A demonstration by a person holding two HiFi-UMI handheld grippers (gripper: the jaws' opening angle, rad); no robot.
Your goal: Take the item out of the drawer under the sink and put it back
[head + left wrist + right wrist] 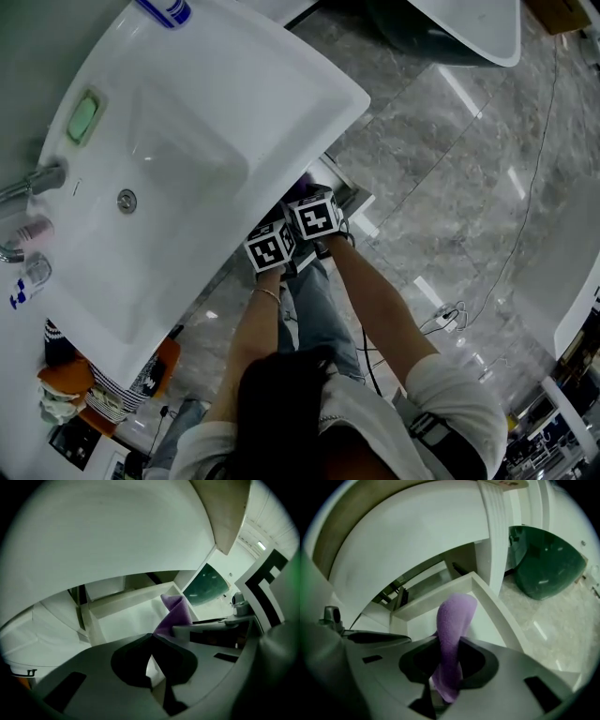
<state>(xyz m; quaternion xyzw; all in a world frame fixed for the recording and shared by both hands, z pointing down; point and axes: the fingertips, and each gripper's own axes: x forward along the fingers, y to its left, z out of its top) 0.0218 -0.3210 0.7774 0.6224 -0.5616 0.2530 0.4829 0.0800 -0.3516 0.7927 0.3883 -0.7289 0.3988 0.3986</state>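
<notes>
A purple cloth (452, 625) stands up between the jaws of my right gripper (448, 641), which is shut on it just above the open white drawer (485, 590) under the sink (187, 141). In the left gripper view the same cloth (176, 613) hangs over the drawer's white inside (126, 618), to the right of my left gripper (151, 636), whose jaw tips meet with nothing between them. In the head view both marker cubes, left (272, 247) and right (314, 216), sit side by side at the sink's front edge, which hides the jaws.
A green soap (82, 117) and a tap (37, 178) are on the sink's left side. A dark green tub (543, 564) stands on the marble floor to the right. A cable with a plug (448, 319) lies on the floor near the person's legs.
</notes>
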